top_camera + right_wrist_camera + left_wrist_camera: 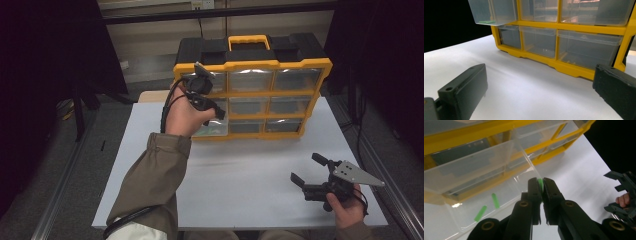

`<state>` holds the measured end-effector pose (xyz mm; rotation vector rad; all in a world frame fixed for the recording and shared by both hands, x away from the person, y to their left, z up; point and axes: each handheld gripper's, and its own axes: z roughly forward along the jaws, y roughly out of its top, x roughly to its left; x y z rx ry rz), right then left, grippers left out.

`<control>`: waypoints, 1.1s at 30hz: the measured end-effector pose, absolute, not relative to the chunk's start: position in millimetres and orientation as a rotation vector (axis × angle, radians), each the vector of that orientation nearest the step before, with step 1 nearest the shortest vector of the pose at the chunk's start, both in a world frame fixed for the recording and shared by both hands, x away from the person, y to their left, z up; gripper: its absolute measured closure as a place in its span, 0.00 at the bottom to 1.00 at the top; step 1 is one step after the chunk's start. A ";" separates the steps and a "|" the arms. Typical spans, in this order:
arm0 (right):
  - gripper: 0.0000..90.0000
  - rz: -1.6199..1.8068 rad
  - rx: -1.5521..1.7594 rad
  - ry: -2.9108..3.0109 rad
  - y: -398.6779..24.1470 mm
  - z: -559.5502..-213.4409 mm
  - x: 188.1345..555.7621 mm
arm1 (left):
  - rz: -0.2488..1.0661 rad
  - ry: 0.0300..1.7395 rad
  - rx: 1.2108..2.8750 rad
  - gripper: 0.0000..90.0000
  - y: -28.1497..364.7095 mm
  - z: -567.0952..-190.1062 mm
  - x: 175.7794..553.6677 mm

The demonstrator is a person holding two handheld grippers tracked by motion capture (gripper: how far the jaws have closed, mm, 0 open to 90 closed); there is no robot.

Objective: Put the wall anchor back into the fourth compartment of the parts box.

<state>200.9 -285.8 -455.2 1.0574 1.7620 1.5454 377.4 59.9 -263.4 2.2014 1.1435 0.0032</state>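
A yellow and black organizer (278,64) with clear drawers stands upright at the back of the white table (240,175). One clear drawer (474,170) in its left column is pulled out. Two small green pieces (495,200) lie on that drawer's floor. My left gripper (219,114) hangs over the drawer's front corner, shut on another small green piece (540,183). Near the table's front right, my right gripper (306,168) is open with nothing between its jaws. In the right gripper view the right gripper (540,75) faces the organizer (574,68), and the pulled-out drawer (491,12) is at the upper left.
Bare white table lies between the organizer and the front edge. Metal rails (65,175) run along both sides of the table. The surroundings are dark, and a wall (165,35) stands behind the organizer.
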 end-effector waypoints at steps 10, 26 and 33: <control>0.00 1.542 1.051 1.766 -286.5 -455.3 201.2 | 0.061 1.204 2.160 0.95 64.2 -262.8 382.7; 0.00 1.545 1.052 1.764 -286.5 -455.4 201.5 | 0.158 1.290 2.163 0.95 71.2 -271.6 391.6; 0.00 1.546 1.050 1.766 -286.7 -455.4 201.5 | 0.194 1.302 2.176 0.95 72.9 -274.7 394.1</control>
